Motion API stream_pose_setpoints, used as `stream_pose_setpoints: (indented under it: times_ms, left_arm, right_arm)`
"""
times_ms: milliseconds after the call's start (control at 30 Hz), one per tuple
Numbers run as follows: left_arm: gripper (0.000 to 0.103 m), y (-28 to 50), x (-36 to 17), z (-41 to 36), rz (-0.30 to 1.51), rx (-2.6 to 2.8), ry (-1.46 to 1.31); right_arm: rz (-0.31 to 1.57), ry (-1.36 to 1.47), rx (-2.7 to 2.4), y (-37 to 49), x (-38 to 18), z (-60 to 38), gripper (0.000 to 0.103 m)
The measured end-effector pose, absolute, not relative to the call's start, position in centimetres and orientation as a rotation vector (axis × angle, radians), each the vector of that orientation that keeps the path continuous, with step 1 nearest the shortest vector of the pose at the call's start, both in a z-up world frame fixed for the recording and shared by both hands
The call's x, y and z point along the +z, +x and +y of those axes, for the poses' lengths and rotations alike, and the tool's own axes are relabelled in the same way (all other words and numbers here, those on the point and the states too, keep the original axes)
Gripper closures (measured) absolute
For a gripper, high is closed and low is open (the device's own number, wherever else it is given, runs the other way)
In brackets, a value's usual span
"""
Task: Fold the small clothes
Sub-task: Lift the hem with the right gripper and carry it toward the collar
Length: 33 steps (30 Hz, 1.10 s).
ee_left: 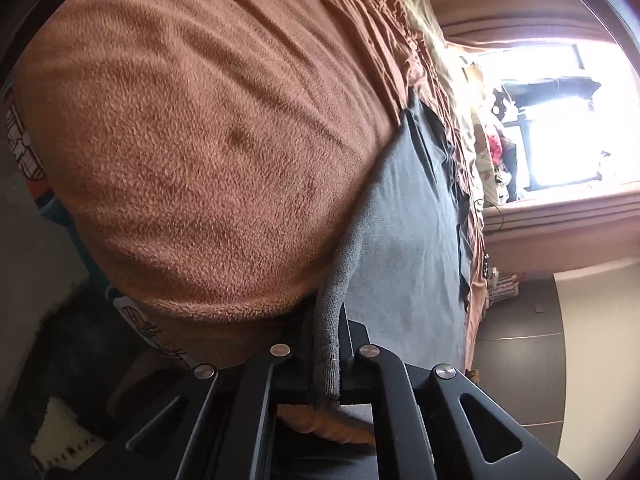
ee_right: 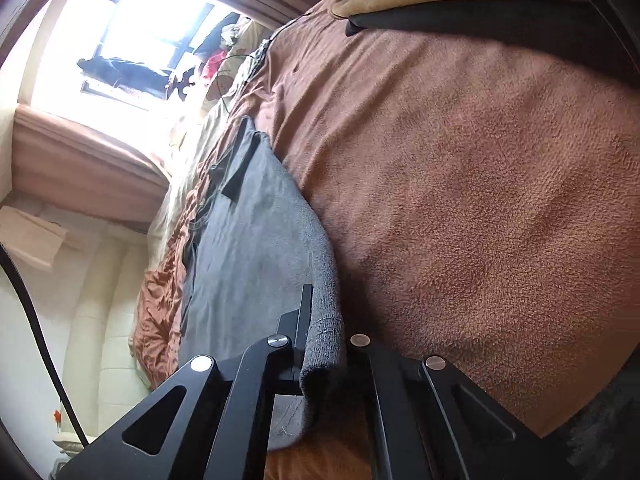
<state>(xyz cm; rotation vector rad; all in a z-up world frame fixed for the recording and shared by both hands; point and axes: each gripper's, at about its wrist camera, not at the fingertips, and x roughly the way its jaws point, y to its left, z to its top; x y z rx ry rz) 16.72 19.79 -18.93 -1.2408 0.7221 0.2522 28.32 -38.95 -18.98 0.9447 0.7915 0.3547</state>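
Brown fleece blanket spread wide across a bed, filling most of both wrist views. Against its edge, a grey garment laid flat on the fleece, with a darker folded strip along its far side and rumpled rust-coloured bedding beyond. Behind that, a bright window with dark clothing hung before it. At the near end, black left gripper clamped narrow on the ribbed grey hem, a thick roll of knit pinched between the fingers and trailing up toward the body of the garment. Likewise on the other side: black right gripper closed tight on a bunched corner of the same grey cloth, one finger pressed flat against the knit.
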Motion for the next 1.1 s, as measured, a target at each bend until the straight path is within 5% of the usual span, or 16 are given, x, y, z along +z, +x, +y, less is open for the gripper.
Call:
stream_pose_setpoints:
  times_ms: [1100]
  left_arm:
    - [0.099, 7.0, -6.6, 23.0, 0.355, -0.048, -1.243]
  right_arm:
    - [0.635, 0.975, 0.542, 15.1, -14.2, -41.0, 0.103]
